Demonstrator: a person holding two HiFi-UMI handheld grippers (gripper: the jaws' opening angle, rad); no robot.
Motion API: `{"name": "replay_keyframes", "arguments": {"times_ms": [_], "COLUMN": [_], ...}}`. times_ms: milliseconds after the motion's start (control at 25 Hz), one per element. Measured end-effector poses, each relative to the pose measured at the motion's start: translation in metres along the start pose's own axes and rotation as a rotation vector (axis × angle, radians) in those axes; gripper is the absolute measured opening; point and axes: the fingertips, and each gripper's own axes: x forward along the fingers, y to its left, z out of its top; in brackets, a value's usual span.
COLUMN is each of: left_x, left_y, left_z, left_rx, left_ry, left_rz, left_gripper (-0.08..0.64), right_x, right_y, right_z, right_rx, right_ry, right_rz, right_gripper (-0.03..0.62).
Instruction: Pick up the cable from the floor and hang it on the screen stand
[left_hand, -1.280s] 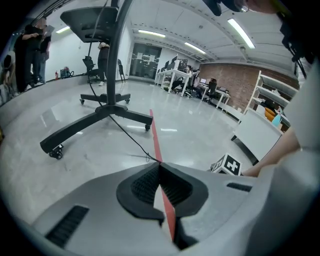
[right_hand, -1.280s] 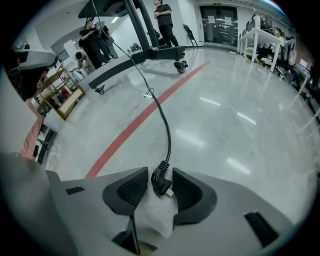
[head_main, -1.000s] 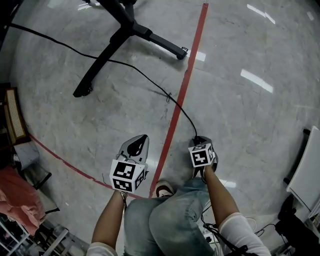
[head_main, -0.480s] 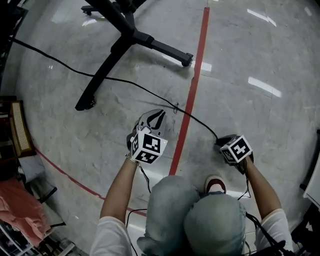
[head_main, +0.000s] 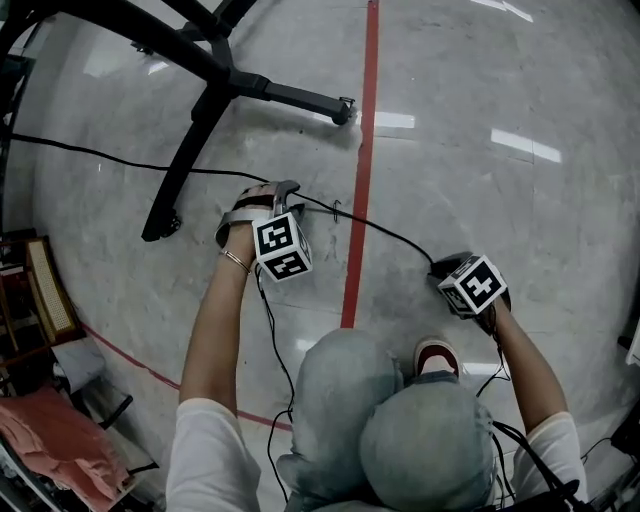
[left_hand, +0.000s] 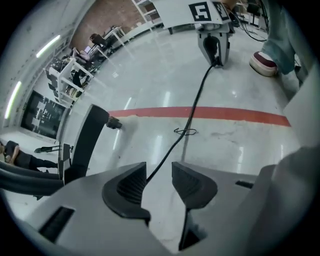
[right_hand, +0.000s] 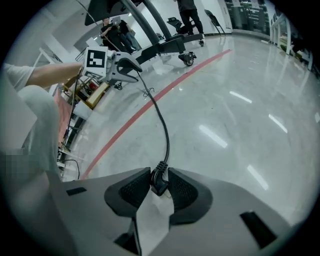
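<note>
A thin black cable (head_main: 385, 228) lies across the grey floor, from the left edge past the screen stand (head_main: 205, 95) to my right gripper (head_main: 441, 268). That gripper is shut on the cable's plug end (right_hand: 156, 181), just above the floor. My left gripper (head_main: 287, 192) points down at the cable further along, close to the stand's leg (left_hand: 86, 141). Its jaws have just been opening and stand apart in the left gripper view (left_hand: 158, 181). The cable (left_hand: 192, 112) runs through the gap between them, and the pads do not press on it. A small wire tie (left_hand: 186, 132) sits on the cable.
A red tape line (head_main: 360, 170) runs up the floor between the two grippers. The stand's other leg ends in a caster (head_main: 343, 108). The person's knees (head_main: 390, 420) and a shoe (head_main: 434, 357) are at the bottom. Furniture and a pink cloth (head_main: 45, 440) crowd the left edge.
My left gripper has moved away from the person to the cable beside the stand leg, rolled over and opened its jaws. The right gripper shifted right earlier, then stayed put with the plug.
</note>
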Motion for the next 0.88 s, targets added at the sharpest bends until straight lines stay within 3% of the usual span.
{"name": "replay_keyframes", "arguments": {"times_ms": [160,200,240,480,560,880], "left_x": [0.007,0.007,0.008,0.012,0.006,-0.037], "left_y": [-0.002,0.0,0.002,-0.002,0.001,0.025], "left_z": [0.001,0.0,0.0,-0.01,-0.01,-0.017], "left_rx": [0.118,0.145,0.158,0.159,0.098,-0.324], "left_ry": [0.068,0.089,0.109,0.203,0.192,0.094], "left_rz": [0.051,0.079,0.1,0.095,0.101,0.107], "left_gripper": [0.155,0.12,0.077,0.043,0.032,0.018], "right_x": [-0.003,-0.003,-0.005,-0.014,-0.017,-0.044], "right_y": [0.0,0.0,0.0,0.002,0.0,-0.007], "right_z": [-0.002,-0.001,0.0,0.01,0.017,0.062], "right_rx": [0.019,0.019,0.02,0.034,0.033,0.084], "right_ry": [-0.019,-0.024,-0.03,-0.092,-0.114,-0.255], "right_rz": [0.009,0.009,0.01,0.026,0.02,-0.013], "right_gripper": [0.124,0.124,0.124,0.124,0.124,0.123]}}
